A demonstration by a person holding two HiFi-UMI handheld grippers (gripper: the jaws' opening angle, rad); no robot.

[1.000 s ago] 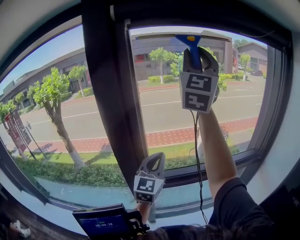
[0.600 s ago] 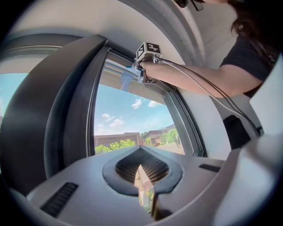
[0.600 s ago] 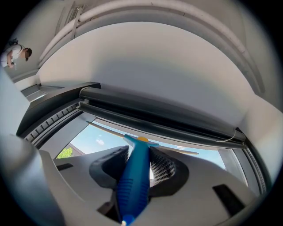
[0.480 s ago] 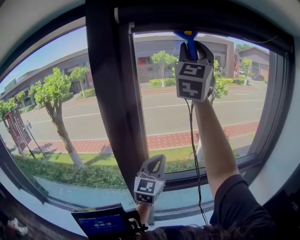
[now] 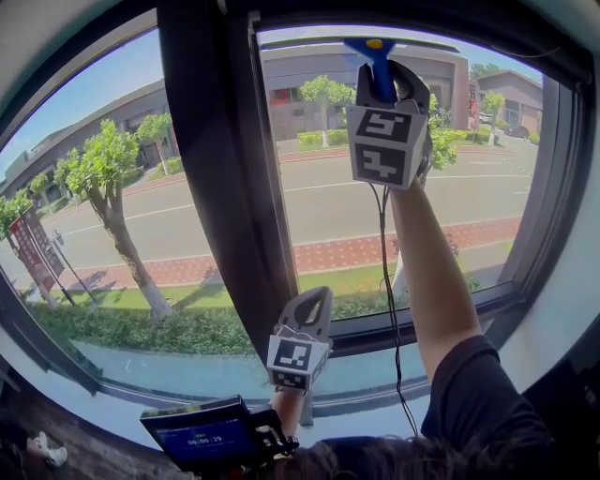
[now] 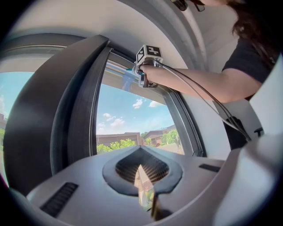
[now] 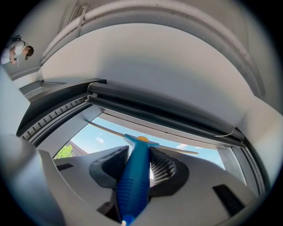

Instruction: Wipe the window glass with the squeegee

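Two grippers split the work. At upper centre, the right gripper [image 5: 382, 86] clamps the blue-handled squeegee [image 5: 373, 49], its blade at the top of the clear window glass [image 5: 469, 197], probably for a downward pull. The left gripper [image 5: 307, 323] hangs low at centre, jaws together and empty.

The window glass [image 5: 319, 206] bears the squeegee [image 5: 378, 66] — its blade lies across the pane's top edge, just under the dark frame [image 5: 450, 23].
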